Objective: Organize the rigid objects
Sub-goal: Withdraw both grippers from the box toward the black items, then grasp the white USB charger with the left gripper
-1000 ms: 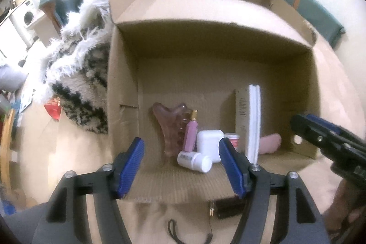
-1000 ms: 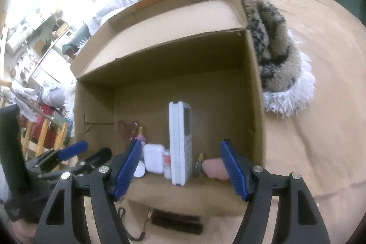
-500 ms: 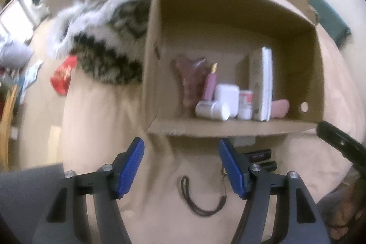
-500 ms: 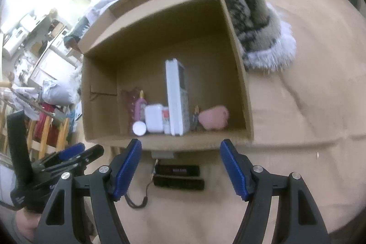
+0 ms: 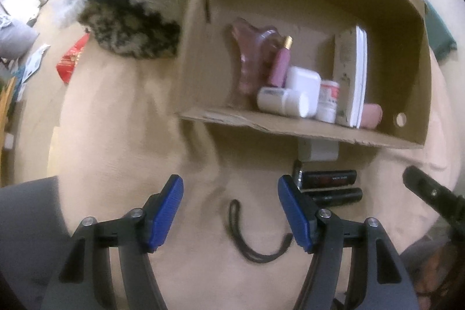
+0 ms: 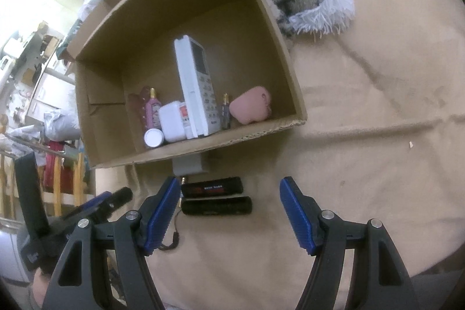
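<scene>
Both tools have drawn back from the cardboard box (image 6: 186, 156); left tool (image 5: 229, 211) and right tool (image 6: 228, 211) gape, empty. Two glossy black bars (image 6: 216, 201) lie on the tan bedspread (image 6: 363, 135) before the box; inside it, a slab-shaped white remote (image 6: 197, 86) stands upright.

Each hand-held black plastic two-finger gripper, left (image 5: 231, 211) and right (image 6: 228, 212), carries ribbed blue rubber pads (image 5: 167, 212) on angular black arms pinned with silver round-head screws (image 5: 323, 213). At the lower left of the right wrist view, bare skin (image 6: 37, 285) shows beneath a black handle.
</scene>
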Demonstrator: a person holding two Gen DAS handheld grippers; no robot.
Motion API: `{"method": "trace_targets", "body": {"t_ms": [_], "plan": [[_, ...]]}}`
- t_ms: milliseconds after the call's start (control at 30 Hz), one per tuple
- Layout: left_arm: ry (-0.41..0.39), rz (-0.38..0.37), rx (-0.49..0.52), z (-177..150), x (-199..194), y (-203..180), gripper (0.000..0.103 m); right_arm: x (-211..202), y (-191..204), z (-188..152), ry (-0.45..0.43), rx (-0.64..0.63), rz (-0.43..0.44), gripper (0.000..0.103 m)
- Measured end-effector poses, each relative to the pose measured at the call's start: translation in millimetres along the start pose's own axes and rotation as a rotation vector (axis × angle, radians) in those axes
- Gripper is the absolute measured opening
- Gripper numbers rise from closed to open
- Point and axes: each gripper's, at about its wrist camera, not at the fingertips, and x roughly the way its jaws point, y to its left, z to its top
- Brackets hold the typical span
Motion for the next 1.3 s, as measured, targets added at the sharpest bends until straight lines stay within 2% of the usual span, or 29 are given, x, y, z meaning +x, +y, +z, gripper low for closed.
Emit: {"method": "trace_targets", "body": {"t_ms": [233, 433, 567, 667, 733, 800, 833, 1033, 1067, 1300], "plan": [[0.04, -0.041, 0.017, 12, 26, -50, 0.065, -4, -20, 3, -0.011, 0.076, -0.037, 0.075], [0.068, 0.004, 0.079, 16, 53, -92, 0.067, -9, -36, 2, -0.017, 0.136, -0.028, 0.075], [0.104, 0.053, 0.083, 20, 74, -100, 0.068, -8, -37, 2, -0.013, 0.147, -0.012, 0.075], [0.095, 0.073, 0.108, 21, 80, -107, 0.068, -7, -34, 4, -0.016, 0.135, -0.007, 0.075], [0.077, 0.091, 0.145, 20, 79, -112, 0.065, -10, -34, 3, -0.02, 0.131, -0.007, 0.075], [0.068, 0.082, 0.164, 18, 77, -118, 0.05, -10, -34, 3, -0.021, 0.13, -0.006, 0.075], [0.068, 0.07, 0.172, 17, 75, -120, 0.04, -10, -33, 4, -0.021, 0.132, -0.003, 0.075], [0.069, 0.075, 0.192, 15, 65, -120, 0.038, -8, -30, 4, -0.021, 0.117, -0.008, 0.075], [0.066, 0.079, 0.193, 23, 62, -110, 0.038, -9, -30, 3, -0.023, 0.116, -0.01, 0.075], [0.037, 0.087, 0.204, 8, 16, -86, 0.038, -11, -27, 3, -0.032, 0.11, -0.009, 0.075]]}}
